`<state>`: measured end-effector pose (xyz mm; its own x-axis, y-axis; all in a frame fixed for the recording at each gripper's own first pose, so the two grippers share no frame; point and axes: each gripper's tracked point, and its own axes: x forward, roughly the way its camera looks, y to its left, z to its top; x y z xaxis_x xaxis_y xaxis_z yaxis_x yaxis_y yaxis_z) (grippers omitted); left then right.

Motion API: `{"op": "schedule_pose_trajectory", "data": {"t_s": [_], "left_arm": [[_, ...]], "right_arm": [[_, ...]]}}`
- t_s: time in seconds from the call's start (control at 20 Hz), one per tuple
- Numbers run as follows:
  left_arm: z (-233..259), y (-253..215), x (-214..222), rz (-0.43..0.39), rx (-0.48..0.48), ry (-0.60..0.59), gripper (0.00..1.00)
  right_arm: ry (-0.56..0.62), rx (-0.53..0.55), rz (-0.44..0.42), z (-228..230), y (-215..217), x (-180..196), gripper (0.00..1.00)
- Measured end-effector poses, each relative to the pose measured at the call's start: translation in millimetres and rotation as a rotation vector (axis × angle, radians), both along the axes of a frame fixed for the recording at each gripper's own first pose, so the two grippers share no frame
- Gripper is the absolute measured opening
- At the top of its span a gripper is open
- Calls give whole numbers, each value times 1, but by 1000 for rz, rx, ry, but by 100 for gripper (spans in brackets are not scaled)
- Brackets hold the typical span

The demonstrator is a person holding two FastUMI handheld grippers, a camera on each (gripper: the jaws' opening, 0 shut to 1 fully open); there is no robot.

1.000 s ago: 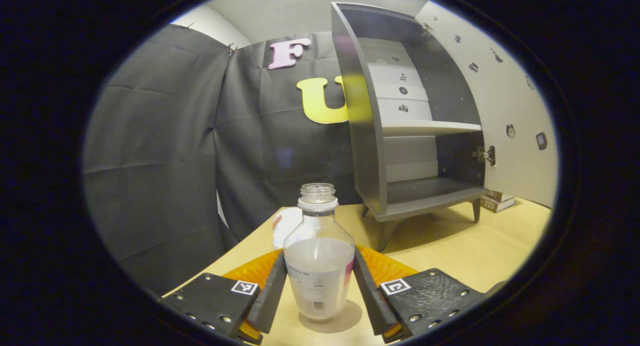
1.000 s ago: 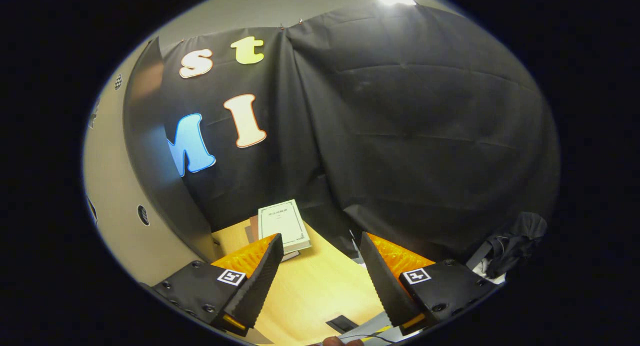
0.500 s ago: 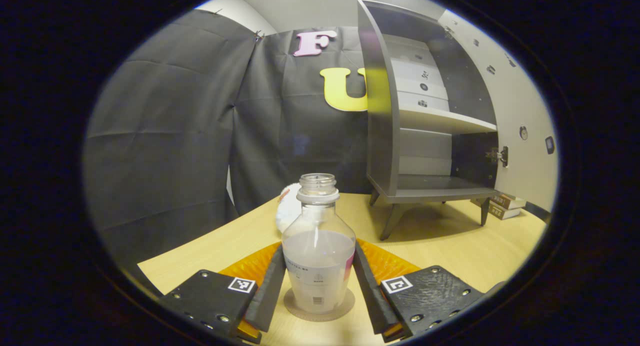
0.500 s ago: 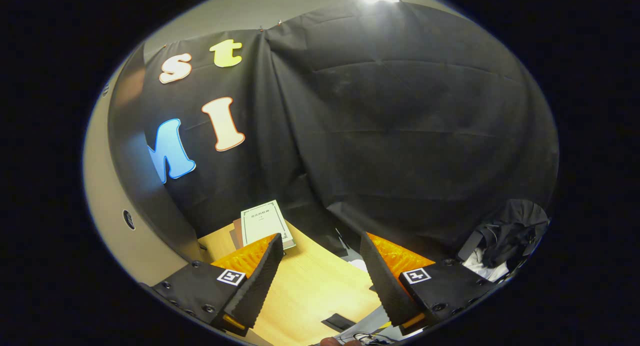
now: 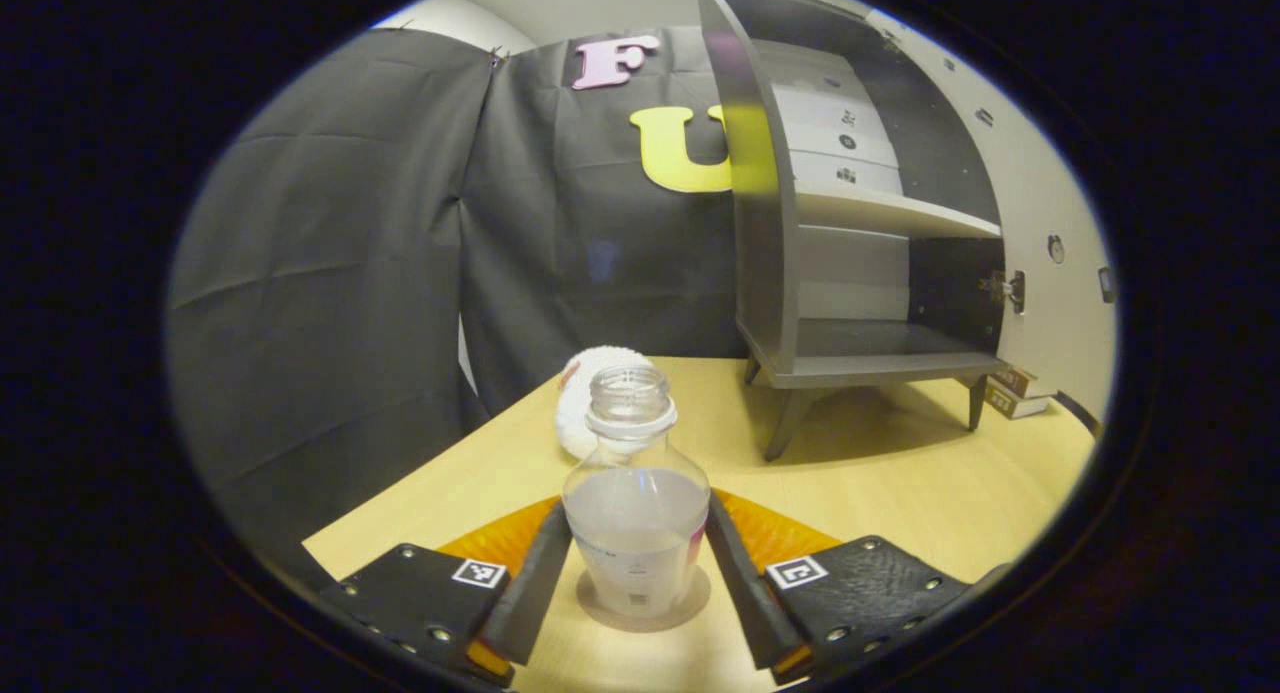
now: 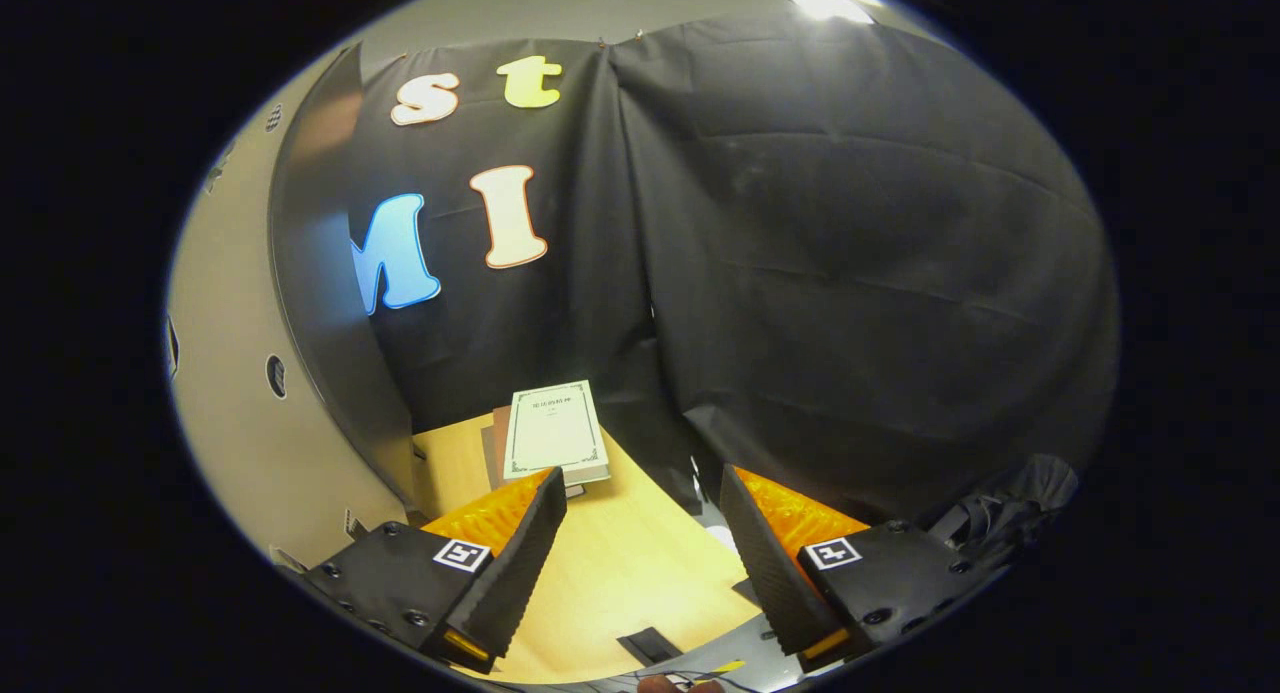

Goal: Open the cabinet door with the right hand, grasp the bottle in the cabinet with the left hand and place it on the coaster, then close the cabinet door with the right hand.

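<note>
Cabinet: grey, boxy body on splayed legs standing on the table; flat shelves inside look bare, so the bottle is already out of it.
Cabinet door: pale, smooth panel swung wide on a metal hinge, seen at the right edge of the left gripper view; in the right gripper view its dark edge curves up the left side. Open because the closing step is not yet done.
Table: light wood-grain top, matte, carrying everything.
Books: a small flat stack with a pale cover, lying on the table near the door's foot, apart from the work.
White fluffy thing: soft rounded lump behind the bottle; what it is I cannot tell.
Bottle: clear plastic, round shoulders, narrow open neck with no cap, part filled with cloudy liquid. It stands upright on the coaster, so placing looks done or nearly so.
Coaster: thin brownish disc, flat on the table, its rim showing around the bottle's base.
Left gripper: fingers flank the bottle's lower body; whether both pads press on it or have just let go, I cannot tell.
Right gripper: fingers spread wide with nothing between them, hovering beside the door, probably waiting to push it closed.
</note>
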<state>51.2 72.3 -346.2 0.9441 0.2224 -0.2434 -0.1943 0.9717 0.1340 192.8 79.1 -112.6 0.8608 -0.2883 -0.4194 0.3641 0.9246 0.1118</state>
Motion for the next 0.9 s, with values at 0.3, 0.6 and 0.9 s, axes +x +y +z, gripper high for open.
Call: {"op": "schedule_pose_trajectory", "data": {"t_s": [0.3, 0.6, 0.9], "left_arm": [[58, -12, -15, 12, 34, -44, 89], [106, -37, -65, 51, 85, -65, 88], [185, -63, -90, 13, 145, -102, 89]], "right_arm": [[11, 54, -15, -21, -6, -6, 98], [-1, -4, -55, -27, -26, -17, 98], [-118, -56, -44, 13, -20, -12, 98]]}}
